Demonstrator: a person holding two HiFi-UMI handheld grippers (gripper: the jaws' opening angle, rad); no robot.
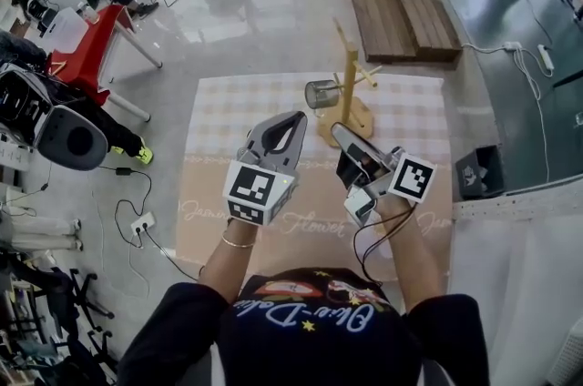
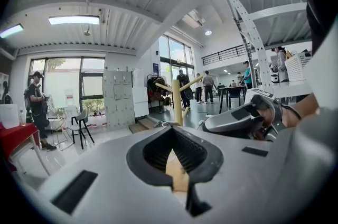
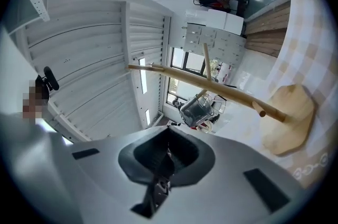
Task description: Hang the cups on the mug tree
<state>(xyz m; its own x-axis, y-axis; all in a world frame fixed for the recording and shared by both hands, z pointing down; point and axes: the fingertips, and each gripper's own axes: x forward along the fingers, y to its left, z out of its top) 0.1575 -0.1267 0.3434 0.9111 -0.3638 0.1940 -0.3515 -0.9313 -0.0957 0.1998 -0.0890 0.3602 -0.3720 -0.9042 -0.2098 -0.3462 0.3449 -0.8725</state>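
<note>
One cup hung on the mug tree, which stood on the surface. The left claw and right claw were both pressed together and empty. This hanging step looked finished, and no other cup showed to fetch next.

Left gripper and right gripper: grey moulded shells, black ribbed pads; left marker cube and right marker cube: white, black squares; black cable at right wrist; thin bangle on left wrist; dark top, red and pale-blue script print.
</note>
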